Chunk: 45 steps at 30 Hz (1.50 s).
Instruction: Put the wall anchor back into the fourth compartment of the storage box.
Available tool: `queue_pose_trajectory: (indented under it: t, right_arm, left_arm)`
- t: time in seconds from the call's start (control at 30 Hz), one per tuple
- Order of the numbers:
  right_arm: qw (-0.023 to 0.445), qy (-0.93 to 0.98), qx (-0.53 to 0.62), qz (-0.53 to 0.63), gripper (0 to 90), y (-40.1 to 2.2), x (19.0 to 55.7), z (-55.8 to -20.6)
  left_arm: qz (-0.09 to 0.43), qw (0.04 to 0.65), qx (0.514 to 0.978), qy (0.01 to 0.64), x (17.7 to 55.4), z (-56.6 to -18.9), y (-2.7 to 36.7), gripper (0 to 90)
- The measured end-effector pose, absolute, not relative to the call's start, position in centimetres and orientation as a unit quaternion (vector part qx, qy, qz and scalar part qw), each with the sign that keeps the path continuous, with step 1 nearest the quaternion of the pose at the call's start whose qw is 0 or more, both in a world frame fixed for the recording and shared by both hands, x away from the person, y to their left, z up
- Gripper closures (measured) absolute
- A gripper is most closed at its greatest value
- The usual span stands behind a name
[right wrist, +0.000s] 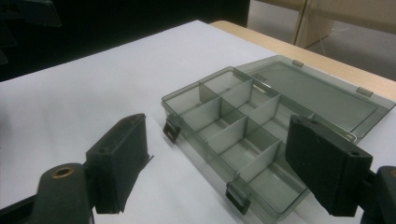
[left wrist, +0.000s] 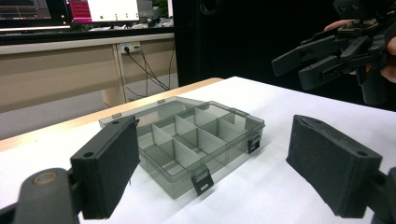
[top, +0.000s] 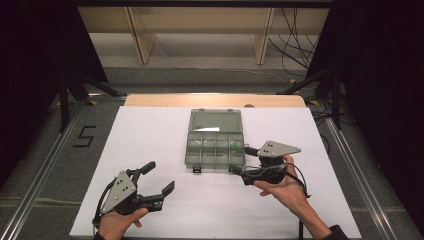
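- Smoky-grey plastic compartment box (top: 215, 145) lies open at mid-desk (top: 150, 130), lid flat on the far side.
- Left gripper (top: 156, 179), near-left, fingers spread, empty.
- Right gripper (top: 239, 160), just beside the box's right edge, fingers released.

One clear organizer box (top: 215, 145) lies open on one tabletop (top: 150, 150), with eight compartments, two black latches (left wrist: 202, 181) and one small green item (top: 233, 146). Two hand-held grippers: left (top: 159, 177), right (top: 240, 159).
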State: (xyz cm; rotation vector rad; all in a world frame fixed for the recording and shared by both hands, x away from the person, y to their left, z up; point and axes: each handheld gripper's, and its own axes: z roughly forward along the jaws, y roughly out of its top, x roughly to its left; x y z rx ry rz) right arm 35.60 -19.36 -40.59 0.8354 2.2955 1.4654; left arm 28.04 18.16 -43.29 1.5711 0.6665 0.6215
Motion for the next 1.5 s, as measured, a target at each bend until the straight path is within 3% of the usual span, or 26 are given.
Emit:
queue_pose_trajectory:
  t: [1.5]
  right_arm:
    - [0.156,0.765,0.306,0.545,17.7,-21.1,32.9,-40.9]
  left_arm:
    - [0.266,0.615,0.682,0.292,28.0,-43.4,18.1,16.2]
